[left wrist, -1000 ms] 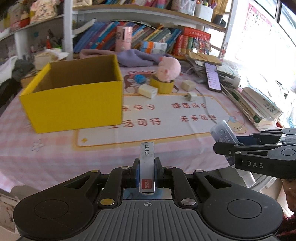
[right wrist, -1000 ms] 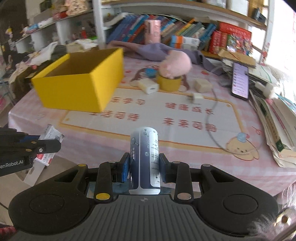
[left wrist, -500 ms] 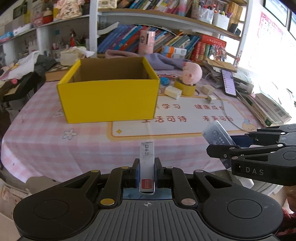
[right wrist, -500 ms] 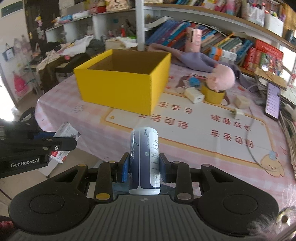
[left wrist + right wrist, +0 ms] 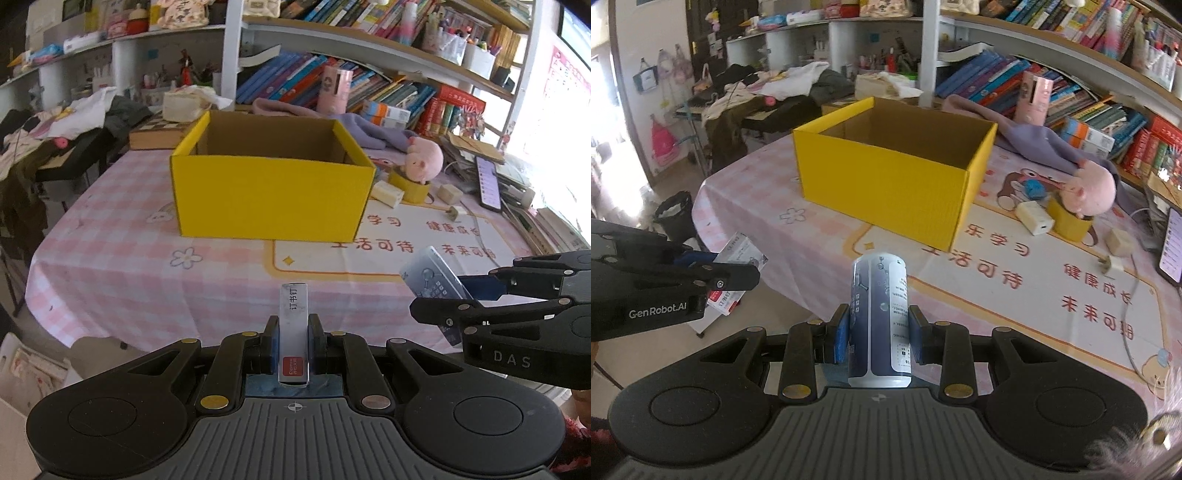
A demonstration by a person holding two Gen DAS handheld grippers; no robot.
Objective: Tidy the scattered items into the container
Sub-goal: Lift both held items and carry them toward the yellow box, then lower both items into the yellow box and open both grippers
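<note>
An open yellow cardboard box (image 5: pixel 271 194) stands on the pink checked table, also in the right wrist view (image 5: pixel 890 177). My left gripper (image 5: pixel 293 345) is shut on a small staple box (image 5: pixel 293 325), held off the table's near edge. My right gripper (image 5: pixel 879 334) is shut on a blue and white can (image 5: pixel 880 310), also held before the near edge. Each gripper shows in the other's view: the right one (image 5: pixel 461 295) with the can (image 5: pixel 430 273), the left one (image 5: pixel 731 271) with the staple box (image 5: pixel 737 254). Both are well short of the yellow box.
On the table right of the box lie a pink plush pig (image 5: pixel 1093 190) on a yellow tape roll (image 5: pixel 1069 225), a white charger (image 5: pixel 1034 218), a plug with cable (image 5: pixel 1110 264), a beige block (image 5: pixel 1119 242) and a phone (image 5: pixel 1172 245). Bookshelves stand behind.
Both grippers have swung left and back, so the yellow box now sits centred ahead. Each keeps hold of its item.
</note>
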